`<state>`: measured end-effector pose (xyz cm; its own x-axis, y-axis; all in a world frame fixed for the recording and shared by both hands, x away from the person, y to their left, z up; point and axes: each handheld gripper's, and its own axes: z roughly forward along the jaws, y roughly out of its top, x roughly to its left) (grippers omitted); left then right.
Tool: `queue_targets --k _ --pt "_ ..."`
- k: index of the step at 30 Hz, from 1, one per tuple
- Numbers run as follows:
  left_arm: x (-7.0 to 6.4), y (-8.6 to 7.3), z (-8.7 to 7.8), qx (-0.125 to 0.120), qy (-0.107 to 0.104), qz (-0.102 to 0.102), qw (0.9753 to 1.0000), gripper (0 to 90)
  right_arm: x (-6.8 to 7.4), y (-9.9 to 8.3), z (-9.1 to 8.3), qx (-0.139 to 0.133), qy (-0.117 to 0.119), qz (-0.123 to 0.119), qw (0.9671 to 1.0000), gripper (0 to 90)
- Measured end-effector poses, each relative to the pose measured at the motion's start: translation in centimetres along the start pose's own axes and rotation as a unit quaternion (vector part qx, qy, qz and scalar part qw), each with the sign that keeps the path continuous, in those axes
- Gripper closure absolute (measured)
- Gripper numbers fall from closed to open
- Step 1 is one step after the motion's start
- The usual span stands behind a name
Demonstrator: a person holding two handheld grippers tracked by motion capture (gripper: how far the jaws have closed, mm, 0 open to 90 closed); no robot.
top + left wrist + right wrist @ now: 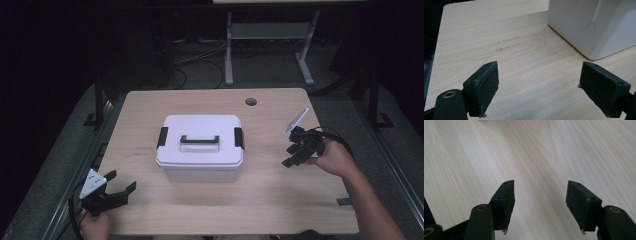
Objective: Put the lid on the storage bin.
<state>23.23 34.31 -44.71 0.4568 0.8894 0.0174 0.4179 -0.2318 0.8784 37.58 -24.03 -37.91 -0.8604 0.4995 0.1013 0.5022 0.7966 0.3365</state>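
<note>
White storage box (200,148) is sitting mid-table, lid on, black handle (199,140) lying flat, black latches (163,137) at both ends. Left gripper (119,184) is hovering near the table's (280,200) front-left corner, jaws spread wide, holding nothing; bare wood is lying between it and the box's near corner (596,56). Right gripper (292,155) is hanging right of the box, jaws apart and empty, over open tabletop (529,157). Cable hole (251,102) is sitting near the far edge.

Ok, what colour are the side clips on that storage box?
Black, like the handle; the clips stand out against the white box in the high view.
</note>
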Motion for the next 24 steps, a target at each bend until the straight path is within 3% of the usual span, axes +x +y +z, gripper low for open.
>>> queue_targets --k 24 --pt "-0.2 0.0 0.0 0.001 0.000 0.001 1.0000 15.1 -0.1 -3.2 1.1 -0.004 0.009 0.022 0.9997 38.7"
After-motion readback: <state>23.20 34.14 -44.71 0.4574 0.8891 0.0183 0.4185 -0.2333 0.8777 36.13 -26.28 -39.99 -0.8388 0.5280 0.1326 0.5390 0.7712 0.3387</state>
